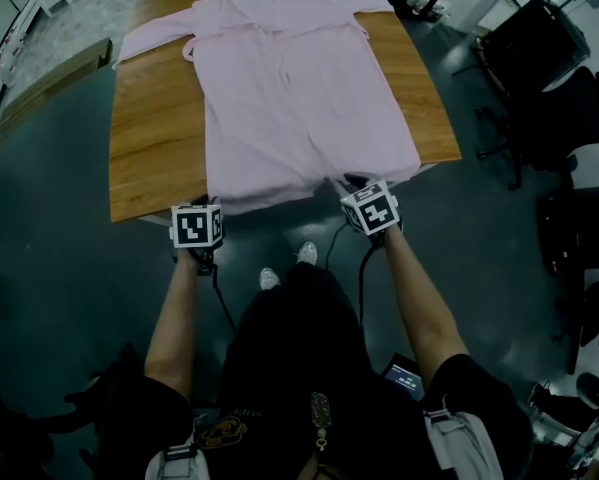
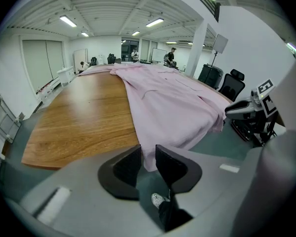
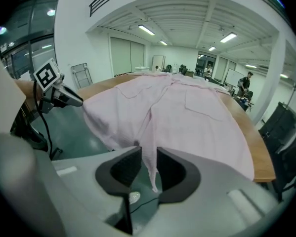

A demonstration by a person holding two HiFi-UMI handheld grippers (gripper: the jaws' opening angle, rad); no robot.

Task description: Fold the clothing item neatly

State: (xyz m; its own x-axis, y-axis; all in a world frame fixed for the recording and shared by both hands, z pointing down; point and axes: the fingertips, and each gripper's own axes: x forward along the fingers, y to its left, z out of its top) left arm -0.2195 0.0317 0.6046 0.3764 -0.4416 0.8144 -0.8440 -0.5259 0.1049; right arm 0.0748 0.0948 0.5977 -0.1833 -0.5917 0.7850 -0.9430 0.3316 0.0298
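A pale pink garment (image 1: 299, 88) lies spread flat on the wooden table (image 1: 149, 138), collar at the far end and hem hanging over the near edge. My left gripper (image 1: 201, 213) is at the hem's left corner. In the left gripper view the jaws (image 2: 147, 164) stand a little apart, with the hem corner (image 2: 148, 154) hanging loose between them. My right gripper (image 1: 364, 193) is at the hem near the front opening. Its jaws (image 3: 148, 167) are also slightly apart, and a narrow strip of pink cloth (image 3: 150, 157) dangles between them without being pinched.
Black office chairs (image 1: 539, 58) stand on the dark floor right of the table. A long low bench (image 1: 49, 83) runs along the left. The person stands at the table's near edge, shoes (image 1: 284, 266) just under the hem. Desks and people are far behind.
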